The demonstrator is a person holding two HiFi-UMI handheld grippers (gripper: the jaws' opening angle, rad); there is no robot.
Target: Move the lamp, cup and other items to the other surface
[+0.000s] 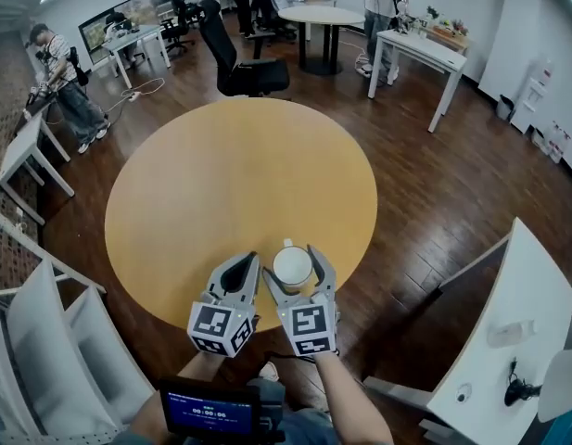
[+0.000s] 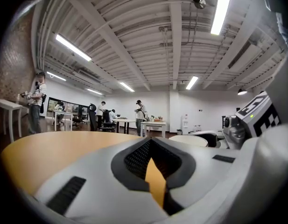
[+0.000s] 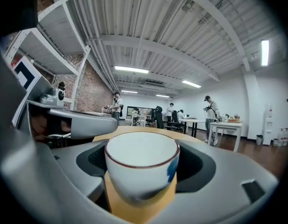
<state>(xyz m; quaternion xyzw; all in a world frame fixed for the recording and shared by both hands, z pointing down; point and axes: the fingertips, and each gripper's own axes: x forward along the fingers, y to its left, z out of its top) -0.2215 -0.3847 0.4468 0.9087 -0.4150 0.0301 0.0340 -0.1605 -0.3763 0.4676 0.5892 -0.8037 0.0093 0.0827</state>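
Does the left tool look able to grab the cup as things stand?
Probably not: the cup is gripped by the right tool, whose jaws flank both its sides, and the left tool is shut beside it.

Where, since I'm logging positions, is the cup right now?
In the head view, the cup is held in the right gripper at the near edge of the round table, beside the left gripper.

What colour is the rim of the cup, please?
Dark reddish-brown, on a white cup; clearest in the right gripper view.
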